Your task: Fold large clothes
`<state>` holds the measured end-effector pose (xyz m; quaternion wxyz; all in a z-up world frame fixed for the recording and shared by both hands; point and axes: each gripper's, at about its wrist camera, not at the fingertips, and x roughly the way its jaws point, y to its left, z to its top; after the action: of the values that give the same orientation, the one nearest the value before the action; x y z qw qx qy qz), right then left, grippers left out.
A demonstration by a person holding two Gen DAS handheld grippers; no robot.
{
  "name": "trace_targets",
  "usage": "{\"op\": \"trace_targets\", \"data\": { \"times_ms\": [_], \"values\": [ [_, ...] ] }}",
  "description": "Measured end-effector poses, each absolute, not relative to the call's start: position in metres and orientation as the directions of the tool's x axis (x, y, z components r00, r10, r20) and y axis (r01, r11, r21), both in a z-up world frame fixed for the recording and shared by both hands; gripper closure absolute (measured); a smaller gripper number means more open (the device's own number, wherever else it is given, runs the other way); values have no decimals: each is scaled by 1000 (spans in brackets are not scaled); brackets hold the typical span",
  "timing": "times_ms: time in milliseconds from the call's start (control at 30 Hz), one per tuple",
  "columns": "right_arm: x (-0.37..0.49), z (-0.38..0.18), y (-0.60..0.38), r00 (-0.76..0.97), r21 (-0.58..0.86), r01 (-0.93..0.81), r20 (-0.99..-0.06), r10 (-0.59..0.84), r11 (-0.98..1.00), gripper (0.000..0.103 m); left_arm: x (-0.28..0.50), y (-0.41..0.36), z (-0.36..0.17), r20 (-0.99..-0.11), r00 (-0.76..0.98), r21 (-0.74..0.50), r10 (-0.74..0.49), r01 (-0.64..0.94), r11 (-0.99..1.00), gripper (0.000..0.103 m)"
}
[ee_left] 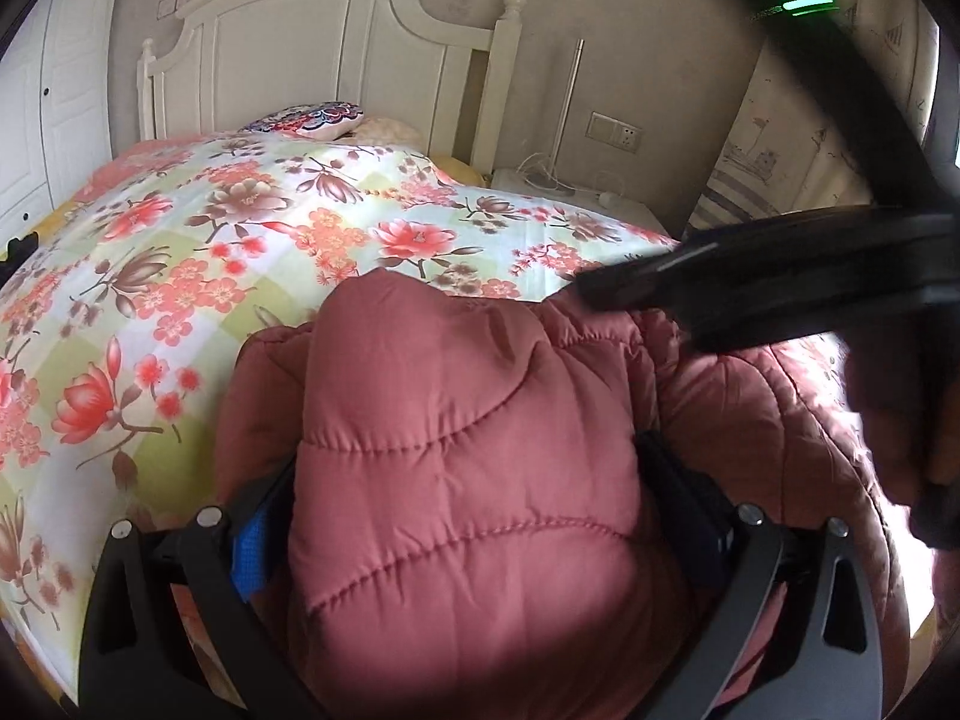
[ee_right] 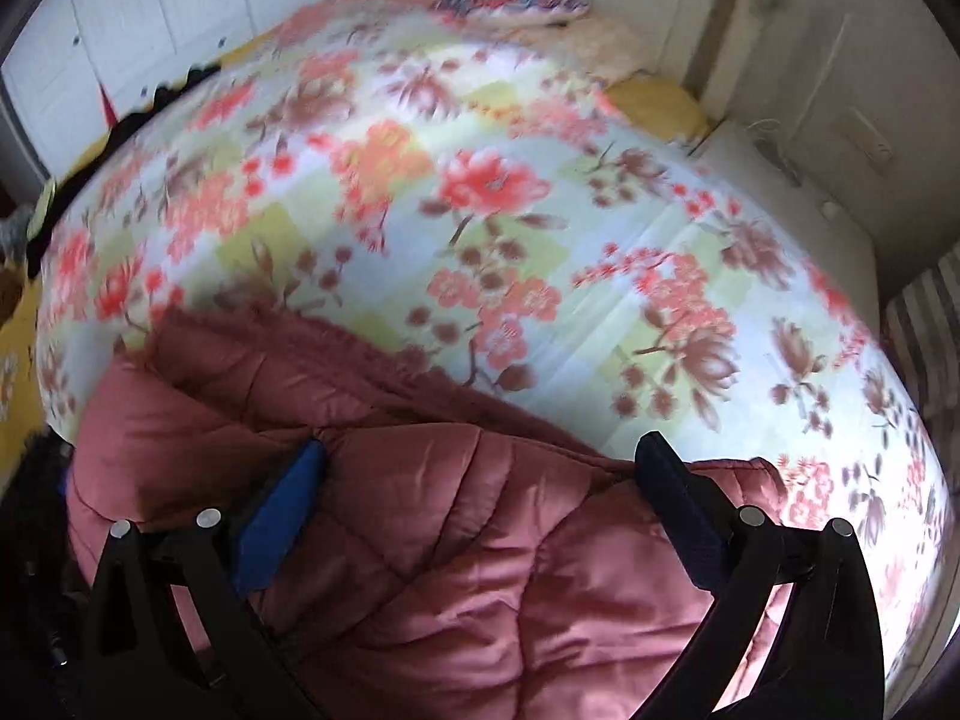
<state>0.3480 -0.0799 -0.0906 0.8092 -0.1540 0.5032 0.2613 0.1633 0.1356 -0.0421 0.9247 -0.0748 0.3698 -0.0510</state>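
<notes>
A dusty-pink quilted puffer jacket (ee_left: 468,480) lies bunched on the near part of a floral quilt. My left gripper (ee_left: 468,516) has its fingers wide apart with a thick fold of the jacket bulging between them and hiding the fingertips; whether they pinch it is unclear. My right gripper shows in the left wrist view (ee_left: 780,282) as a black body over the jacket's right side. In the right wrist view the right gripper (ee_right: 480,480) is open, its fingers (ee_right: 282,510) resting over the jacket (ee_right: 450,570).
The floral quilt (ee_left: 270,228) covers the bed, also seen in the right wrist view (ee_right: 510,210). A white headboard (ee_left: 312,60) and patterned pillow (ee_left: 312,117) are at the far end. White wardrobe doors (ee_right: 150,6) stand left; a nightstand (ee_left: 570,183) stands right.
</notes>
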Motion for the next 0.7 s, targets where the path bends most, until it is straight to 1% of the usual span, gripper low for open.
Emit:
{"op": "trace_targets", "data": {
  "times_ms": [133, 200, 267, 367, 400, 467, 533, 600, 667, 700],
  "values": [
    [312, -45, -109, 489, 22, -529, -809, 326, 848, 5, 156, 146, -39, -684, 708, -208, -179, 45, 977, 2],
    [277, -26, -134, 544, 55, -503, -755, 366, 863, 5, 147, 162, -34, -680, 705, -262, -204, 26, 965, 2],
    [240, -20, -156, 581, 53, -489, -724, 371, 870, 5, 140, 176, -32, -680, 694, -312, -237, 19, 950, 2],
    [194, -27, -190, 615, 56, -464, -698, 367, 884, 5, 127, 189, -38, -689, 653, -371, -315, 55, 927, 2],
    [183, -33, -204, 608, 95, -442, -699, 376, 892, 5, 124, 192, -41, -690, 641, -387, -336, 66, 920, 2],
    [173, -49, -230, 567, 214, -389, -711, 416, 896, 5, 119, 202, -52, -678, 610, -465, -409, 75, 882, 2],
    [171, -72, -252, 493, 366, -317, -724, 482, 875, 5, 119, 208, -64, -656, 573, -558, -492, 70, 827, 2],
    [169, -97, -260, 411, 478, -271, -728, 549, 836, 5, 122, 211, -76, -631, 524, -639, -571, 66, 766, 2],
    [169, -119, -263, 335, 600, -258, -680, 653, 757, 5, 127, 212, -89, -591, 471, -715, -655, 72, 696, 2],
    [171, -128, -264, 306, 651, -244, -652, 694, 719, 4, 128, 212, -91, -584, 464, -721, -666, 80, 688, 2]
  ]
}}
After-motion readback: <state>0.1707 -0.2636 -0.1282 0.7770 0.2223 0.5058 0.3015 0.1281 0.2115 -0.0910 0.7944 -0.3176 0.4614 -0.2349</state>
